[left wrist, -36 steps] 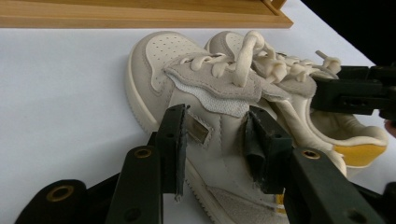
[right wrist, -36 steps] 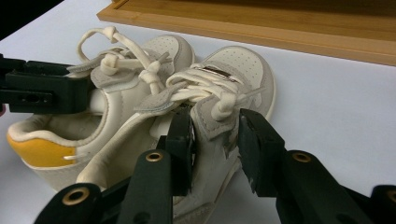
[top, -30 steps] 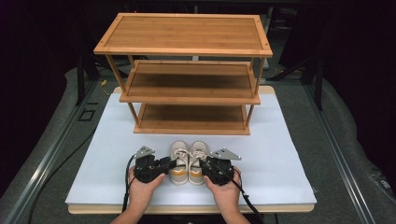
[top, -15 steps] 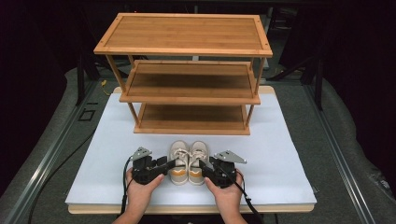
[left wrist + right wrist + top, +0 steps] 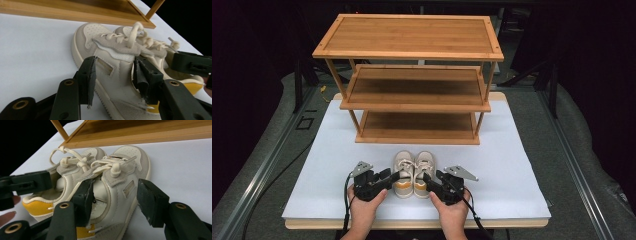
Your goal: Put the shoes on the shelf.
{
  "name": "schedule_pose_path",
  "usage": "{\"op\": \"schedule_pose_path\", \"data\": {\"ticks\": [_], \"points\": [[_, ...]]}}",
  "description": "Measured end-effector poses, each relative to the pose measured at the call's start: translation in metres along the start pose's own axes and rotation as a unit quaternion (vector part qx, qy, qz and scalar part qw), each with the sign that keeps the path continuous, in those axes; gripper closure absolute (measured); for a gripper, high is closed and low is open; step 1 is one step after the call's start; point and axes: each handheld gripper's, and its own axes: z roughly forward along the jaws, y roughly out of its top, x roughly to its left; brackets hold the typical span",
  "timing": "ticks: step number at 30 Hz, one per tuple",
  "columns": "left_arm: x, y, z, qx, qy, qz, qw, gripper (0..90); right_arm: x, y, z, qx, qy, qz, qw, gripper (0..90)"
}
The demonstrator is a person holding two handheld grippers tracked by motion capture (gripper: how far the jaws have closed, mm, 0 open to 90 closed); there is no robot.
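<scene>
Heels and sole edges hidden behind the jaws

In the left gripper view the left shoe (image 5: 110, 72) loses its heel below the frame's bottom edge, and its far side sits behind one black jaw; in the right gripper view the right shoe (image 5: 120, 187) has its heel cut off likewise (the inner jaw covers part of its opening). In the high view the shoe rack (image 5: 412, 80) hides the white board (image 5: 332, 150) beneath it.

The cream sneakers (image 5: 414, 173) look like smooth matt leather with rougher suede patches and cloth laces, the three-tier shoe rack (image 5: 412, 75) at twelve o'clock is satin-finished bamboo-like wood.
</scene>
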Motion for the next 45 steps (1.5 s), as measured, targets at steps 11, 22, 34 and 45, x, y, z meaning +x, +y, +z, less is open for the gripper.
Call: {"op": "schedule_pose_path", "data": {"ticks": [11, 22, 34, 45], "points": [[0.001, -0.007, 0.004, -0.018, -0.015, -0.023, 0.9995, 56.5, 0.0, -0.006, -0.001, -0.008, -0.006, 0.018, 0.9998, 51.9], [-0.003, -0.008, 0.007, -0.02, 0.001, -0.016, 0.9997, 55.4, -0.002, -0.005, 0.01, -0.002, -0.006, 0.019, 0.9998, 53.2], [-0.008, -0.003, 0.011, -0.002, 0.025, -0.004, 0.9997, 54.0, -0.003, -0.005, 0.01, -0.002, -0.004, 0.016, 0.9999, 55.2], [-0.006, -0.003, 0.014, 0.002, 0.024, -0.004, 0.9997, 55.6, -0.002, -0.005, 0.01, 0.0, -0.01, 0.016, 0.9998, 57.0]]}}
